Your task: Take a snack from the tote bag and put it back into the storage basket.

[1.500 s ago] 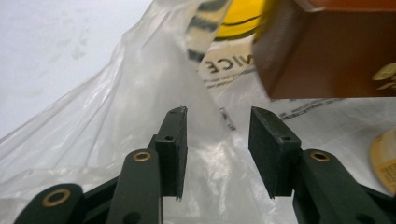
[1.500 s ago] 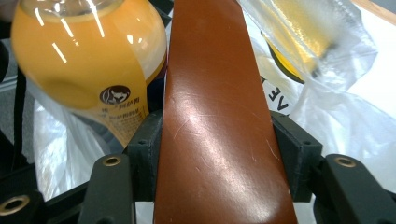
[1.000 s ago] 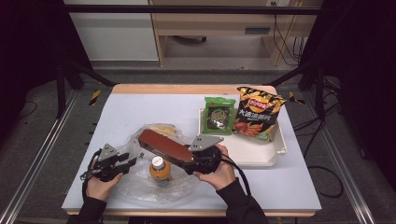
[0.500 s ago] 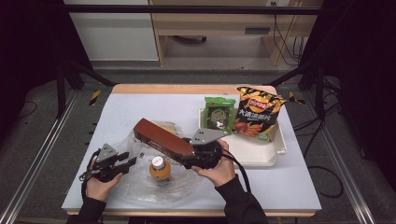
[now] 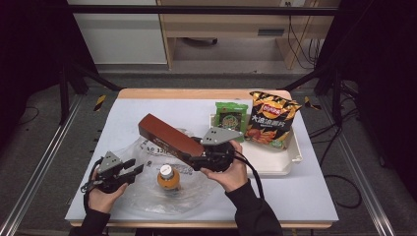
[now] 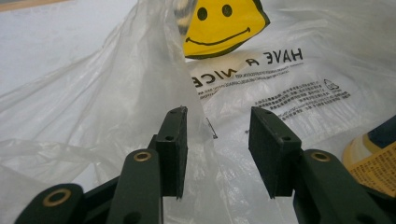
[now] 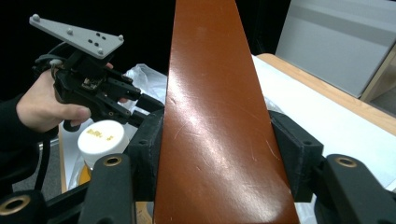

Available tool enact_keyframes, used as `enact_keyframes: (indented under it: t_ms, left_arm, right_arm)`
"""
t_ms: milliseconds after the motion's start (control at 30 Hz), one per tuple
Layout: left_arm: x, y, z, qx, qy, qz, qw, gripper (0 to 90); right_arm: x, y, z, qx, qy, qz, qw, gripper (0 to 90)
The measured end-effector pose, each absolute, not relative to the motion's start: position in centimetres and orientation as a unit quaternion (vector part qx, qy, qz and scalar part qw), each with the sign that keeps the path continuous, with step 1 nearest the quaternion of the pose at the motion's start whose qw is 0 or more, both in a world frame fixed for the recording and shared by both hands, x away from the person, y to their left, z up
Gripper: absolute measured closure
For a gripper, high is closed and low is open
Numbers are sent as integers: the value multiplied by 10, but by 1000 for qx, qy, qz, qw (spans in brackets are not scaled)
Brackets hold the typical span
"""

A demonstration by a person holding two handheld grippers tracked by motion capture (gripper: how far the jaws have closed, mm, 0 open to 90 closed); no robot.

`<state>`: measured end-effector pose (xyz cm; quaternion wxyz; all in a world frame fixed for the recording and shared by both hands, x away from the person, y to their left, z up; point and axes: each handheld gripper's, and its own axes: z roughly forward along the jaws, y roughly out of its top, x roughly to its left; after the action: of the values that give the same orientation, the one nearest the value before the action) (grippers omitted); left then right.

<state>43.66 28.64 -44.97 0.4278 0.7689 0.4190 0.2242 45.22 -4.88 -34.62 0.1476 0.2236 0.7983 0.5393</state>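
Gripping one end of the brown box (image 5: 169, 140), the right claw (image 5: 196, 158) holds it tilted above the plastic bag (image 5: 147, 196), its far end raised toward the back of the counter (image 5: 314, 196). The left claw (image 5: 134, 169) is released, jaws apart at the bag's edge with a fold of film between them, unpinched. An orange-capped bottle (image 5: 167, 177) stands in the bag between both claws

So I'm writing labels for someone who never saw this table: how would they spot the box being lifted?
On the white table, look above the crumpled clear plastic bag near the front edge. The long reddish-brown glossy box slants up over it, one end clamped in the right tongs. Unlike the orange bottle with the white cap below, it is flat-sided, plain and off the table.
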Motion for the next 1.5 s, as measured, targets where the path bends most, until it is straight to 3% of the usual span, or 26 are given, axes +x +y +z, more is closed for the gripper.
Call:
enact_keyframes:
  t_ms: [233, 500, 833, 1267, 1500]
  left_arm:
    - [432, 286, -442, 761, 417, 230, 441, 559]
    - [424, 285, -430, 747, 419, 241, 456, 485]
    - [420, 289, -421, 730, 430, 251, 469, 423]
    - [418, 288, -417, 724, 435, 253, 472, 266]
    - [417, 288, -416, 723, 436, 252, 474, 238]
  right_arm:
    - [451, -52, -337, 221, 799, 539, 149, 434]
    - [453, -69, -330, 226, 797, 539, 155, 434]
    - [453, -106, -318, 241, 789, 539, 172, 433]
    - [458, -152, -322, 271, 781, 529, 194, 434]
    - [460, -168, -323, 283, 778, 523, 202, 434]
